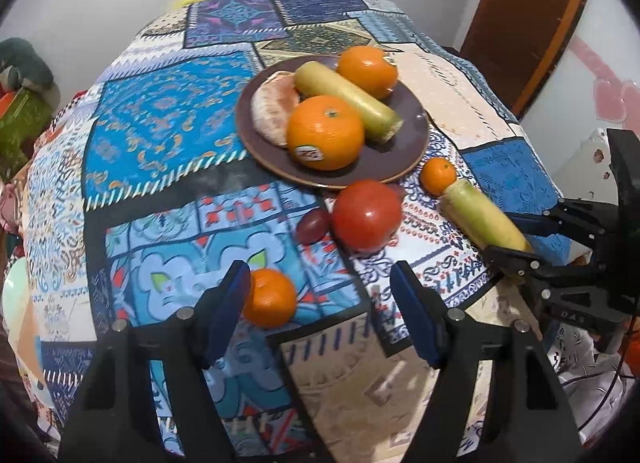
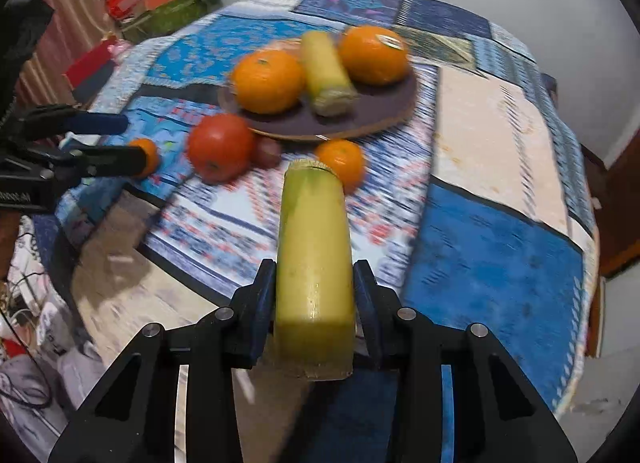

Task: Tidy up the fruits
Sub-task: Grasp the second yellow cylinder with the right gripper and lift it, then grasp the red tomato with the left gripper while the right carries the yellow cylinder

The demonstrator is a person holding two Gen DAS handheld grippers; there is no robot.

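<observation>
A brown plate [image 1: 404,151] holds two oranges [image 1: 325,132], a yellow-green cane piece [image 1: 348,100] and a peeled citrus [image 1: 269,108]. On the cloth lie a red tomato [image 1: 367,213], a dark grape [image 1: 313,226], and two small mandarins [image 1: 437,175] [image 1: 270,297]. My left gripper [image 1: 320,303] is open, its left finger beside the near mandarin. My right gripper [image 2: 314,303] is shut on a second yellow-green cane piece [image 2: 314,247], held near the table's edge; it also shows in the left wrist view [image 1: 482,219]. The plate [image 2: 360,119] lies ahead.
The round table has a patchwork cloth [image 1: 168,131]. Boxes and clutter [image 2: 160,11] stand beyond the far left edge. A brown door [image 1: 532,15] is at the back right. Cables and bags [image 2: 36,363] lie on the floor below.
</observation>
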